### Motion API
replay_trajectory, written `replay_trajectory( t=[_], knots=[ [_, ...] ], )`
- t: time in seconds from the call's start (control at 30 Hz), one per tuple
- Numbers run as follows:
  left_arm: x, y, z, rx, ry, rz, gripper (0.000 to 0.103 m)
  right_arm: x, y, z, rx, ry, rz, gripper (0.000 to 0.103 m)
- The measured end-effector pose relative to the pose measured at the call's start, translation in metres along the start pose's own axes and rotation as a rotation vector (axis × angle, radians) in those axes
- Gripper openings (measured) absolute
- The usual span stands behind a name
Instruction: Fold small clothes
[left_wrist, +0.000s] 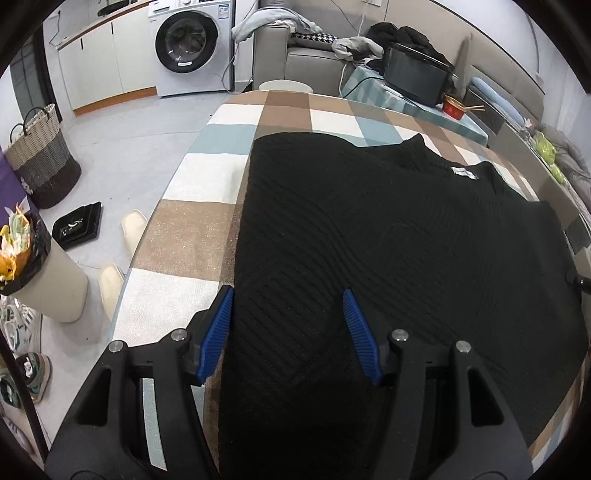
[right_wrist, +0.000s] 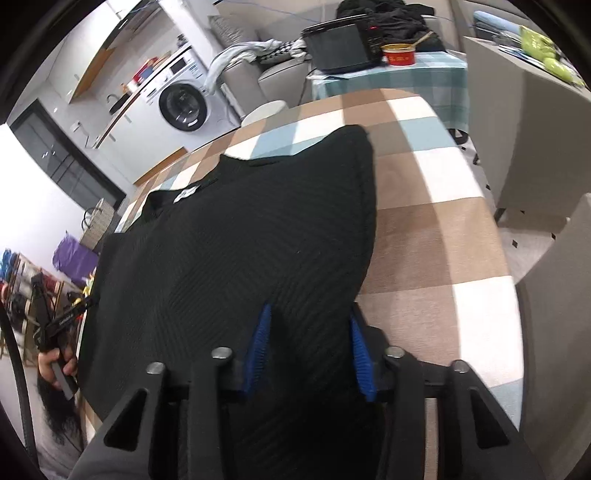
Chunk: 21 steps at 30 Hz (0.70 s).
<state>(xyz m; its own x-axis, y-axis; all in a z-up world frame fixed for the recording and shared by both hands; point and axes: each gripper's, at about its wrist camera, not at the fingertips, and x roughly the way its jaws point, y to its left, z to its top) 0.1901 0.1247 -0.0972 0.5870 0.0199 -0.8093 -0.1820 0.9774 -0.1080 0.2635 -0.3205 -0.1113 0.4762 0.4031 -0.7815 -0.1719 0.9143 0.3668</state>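
A black ribbed knit top lies spread flat on the checked tablecloth, its neck with a white label at the far side. My left gripper hovers low over the top's near left edge. Its blue pads stand wide apart with the flat cloth between them. In the right wrist view the same top fills the middle. My right gripper straddles its near right corner, with cloth between the narrower jaws. A hand holds the left gripper at the left edge.
A washing machine stands at the back. A woven basket, a lined bin and slippers are on the floor to the left. A side table with a black box and a red bowl lies beyond the table, and a grey chair is to the right.
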Motion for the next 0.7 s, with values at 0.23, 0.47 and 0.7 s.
replay_trajectory(
  t=[0.23, 0.47, 0.7],
  knots=[
    [-0.008, -0.003, -0.006, 0.046, 0.0, -0.017, 0.052, -0.002, 0.02, -0.015, -0.11, 0.024, -0.09, 0.038],
    [-0.022, 0.003, -0.023, 0.029, 0.005, -0.021, 0.056, -0.019, 0.021, -0.046, -0.107, 0.031, -0.089, 0.038],
    [-0.057, 0.016, -0.034, -0.056, -0.044, 0.009, 0.058, -0.04, 0.028, -0.058, -0.074, -0.014, -0.161, 0.069]
  ],
)
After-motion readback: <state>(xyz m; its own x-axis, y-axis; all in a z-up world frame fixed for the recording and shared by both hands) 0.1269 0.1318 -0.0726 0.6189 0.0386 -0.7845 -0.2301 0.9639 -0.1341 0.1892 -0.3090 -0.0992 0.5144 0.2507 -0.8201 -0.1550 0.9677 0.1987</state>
